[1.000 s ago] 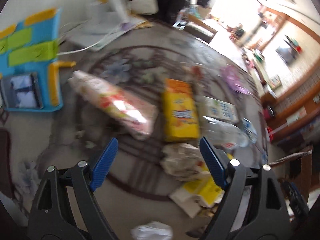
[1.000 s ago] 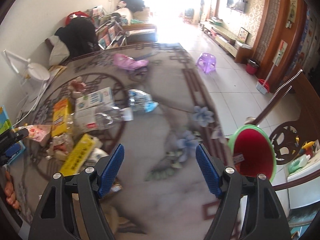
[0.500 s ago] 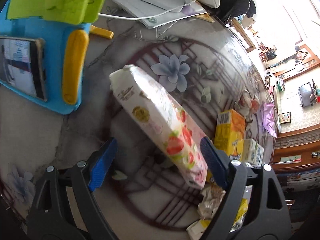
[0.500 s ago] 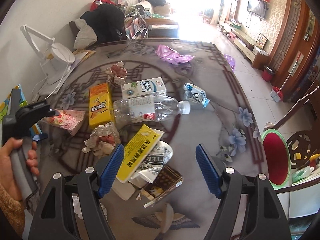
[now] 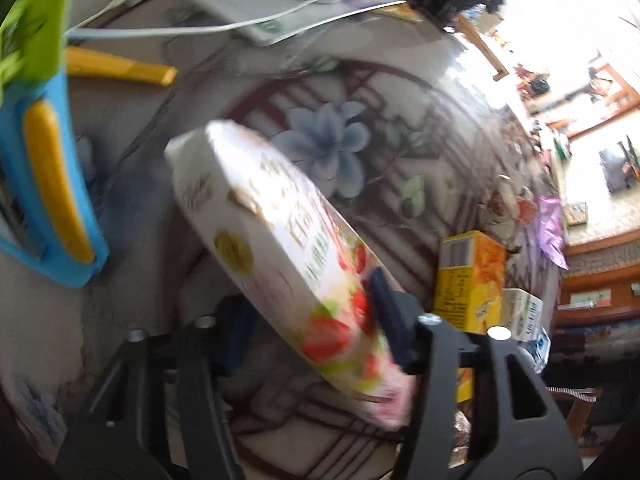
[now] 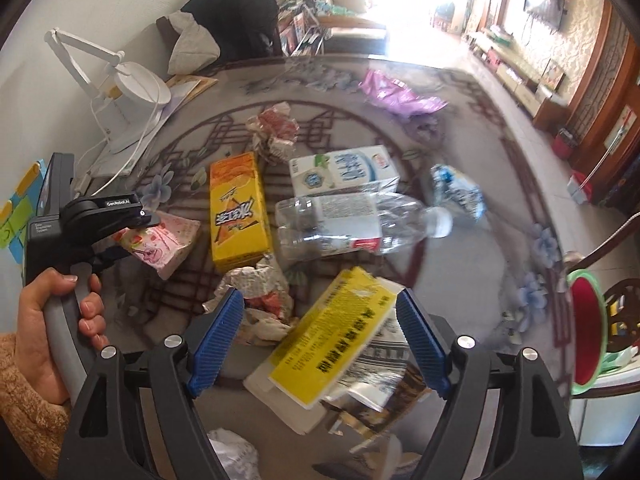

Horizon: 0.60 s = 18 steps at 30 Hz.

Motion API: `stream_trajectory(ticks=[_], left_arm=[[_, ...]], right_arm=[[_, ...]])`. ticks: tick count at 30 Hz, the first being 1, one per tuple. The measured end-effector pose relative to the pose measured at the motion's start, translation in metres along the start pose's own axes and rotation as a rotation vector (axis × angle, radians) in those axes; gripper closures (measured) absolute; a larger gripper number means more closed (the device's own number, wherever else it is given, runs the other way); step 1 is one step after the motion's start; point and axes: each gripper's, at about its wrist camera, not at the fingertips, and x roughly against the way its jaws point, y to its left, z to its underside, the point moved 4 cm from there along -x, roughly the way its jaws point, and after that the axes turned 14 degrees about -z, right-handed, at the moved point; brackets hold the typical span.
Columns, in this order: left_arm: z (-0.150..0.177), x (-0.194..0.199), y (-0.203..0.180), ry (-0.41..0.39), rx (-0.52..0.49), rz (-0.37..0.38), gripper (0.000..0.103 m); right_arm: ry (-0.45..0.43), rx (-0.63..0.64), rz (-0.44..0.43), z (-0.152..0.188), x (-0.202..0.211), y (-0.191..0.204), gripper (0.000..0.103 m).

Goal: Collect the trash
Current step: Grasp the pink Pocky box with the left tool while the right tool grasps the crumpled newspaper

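L gripper (image 5: 312,324) jaws just closing, pinching strawberry pack (image 5: 280,248) | R gripper (image 6: 320,344) spread over yellow pack (image 6: 340,332) | tip: grip pack's middle, lift straight, don't crush.

Cartons: 3, i.e. strawberry carton (image 6: 160,242), orange carton (image 6: 237,209), milk carton (image 6: 344,170). 1 bottle (image 6: 352,226). Paper wads (image 6: 276,128): approx. 3, blurry. 2 grippers (image 6: 316,342).
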Motion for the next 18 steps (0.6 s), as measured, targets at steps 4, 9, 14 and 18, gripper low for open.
stream_trajectory(ticks=[4, 9, 14, 18], left_arm=[[-0.003, 0.008, -0.015, -0.046, -0.157, -0.003, 0.070], [0.008, 0.024, -0.025, -0.153, -0.386, -0.056, 0.071], [0.016, 0.030, -0.033, -0.178, -0.497, -0.078, 0.069], [0.018, 0.028, -0.036, -0.169, -0.498, -0.061, 0.069]], right_arm=[[0.064, -0.035, -0.065, -0.002, -0.029, 0.005, 0.028], [0.156, -0.035, -0.101, -0.001, -0.063, 0.012, 0.037], [0.204, -0.012, -0.121, 0.001, -0.085, 0.018, 0.037], [0.229, 0.010, -0.163, 0.002, -0.092, 0.026, 0.061]])
